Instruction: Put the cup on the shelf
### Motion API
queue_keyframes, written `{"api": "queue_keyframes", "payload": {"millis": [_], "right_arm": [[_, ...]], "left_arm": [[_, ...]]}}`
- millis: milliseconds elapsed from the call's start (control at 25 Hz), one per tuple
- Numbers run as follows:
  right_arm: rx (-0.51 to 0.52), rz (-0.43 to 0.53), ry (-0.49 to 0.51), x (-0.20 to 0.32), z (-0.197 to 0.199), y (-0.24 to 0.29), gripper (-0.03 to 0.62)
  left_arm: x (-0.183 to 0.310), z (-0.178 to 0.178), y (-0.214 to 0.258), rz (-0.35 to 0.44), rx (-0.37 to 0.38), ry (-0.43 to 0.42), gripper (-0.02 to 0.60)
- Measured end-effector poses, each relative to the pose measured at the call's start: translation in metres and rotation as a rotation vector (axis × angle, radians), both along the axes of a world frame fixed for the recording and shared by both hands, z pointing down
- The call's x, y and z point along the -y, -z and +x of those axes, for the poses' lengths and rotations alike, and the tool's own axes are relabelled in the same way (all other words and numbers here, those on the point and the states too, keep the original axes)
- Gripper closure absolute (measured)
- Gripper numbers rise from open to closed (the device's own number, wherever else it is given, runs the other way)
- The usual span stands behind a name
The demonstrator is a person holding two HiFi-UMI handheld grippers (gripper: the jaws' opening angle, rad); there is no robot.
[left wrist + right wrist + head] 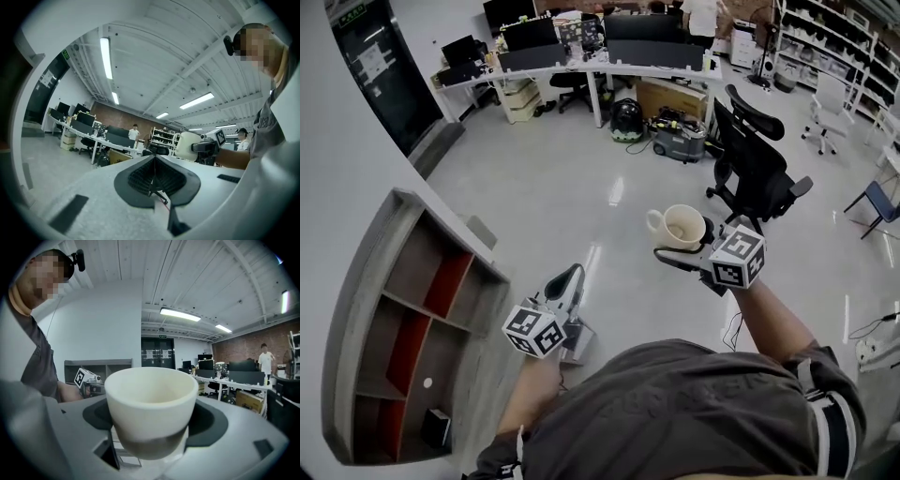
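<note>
Cream cup [682,225] right of centre in the head view, gripped between the wide-set jaws of the right gripper [677,247], left gripper [567,279] lower centre, jaws pressed together on nothing, grey shelf [417,267] at lower left.

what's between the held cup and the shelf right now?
The left gripper, jaws together and empty, hangs between the cream ceramic cup and the grey open shelf; otherwise only grey floor. Head view shows it.

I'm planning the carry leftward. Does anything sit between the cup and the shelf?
Yes: the left gripper, jaws shut and empty, hangs between the cup and the shelf. Otherwise only floor shows between them.
</note>
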State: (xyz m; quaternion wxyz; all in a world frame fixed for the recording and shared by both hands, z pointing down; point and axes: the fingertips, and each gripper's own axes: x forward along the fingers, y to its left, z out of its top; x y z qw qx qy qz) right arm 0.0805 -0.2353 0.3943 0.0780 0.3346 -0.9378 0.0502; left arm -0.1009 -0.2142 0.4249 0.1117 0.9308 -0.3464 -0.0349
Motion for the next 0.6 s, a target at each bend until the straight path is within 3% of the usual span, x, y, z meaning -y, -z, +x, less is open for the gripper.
{"api": "queue_keyframes", "payload": {"millis": [280,600], "right_arm": [[0.008,-0.032,0.000,0.050,0.023,-0.021,0.164],[-0.008,-0.026,0.114,0.141,0.061,-0.021,0.166]], "left_arm": [[0.047,0.019,-0.018,-0.030,0.016,0.005,0.577],[0.120,0.060,-0.016,-0.026,0.029,0.120,0.577]]}}
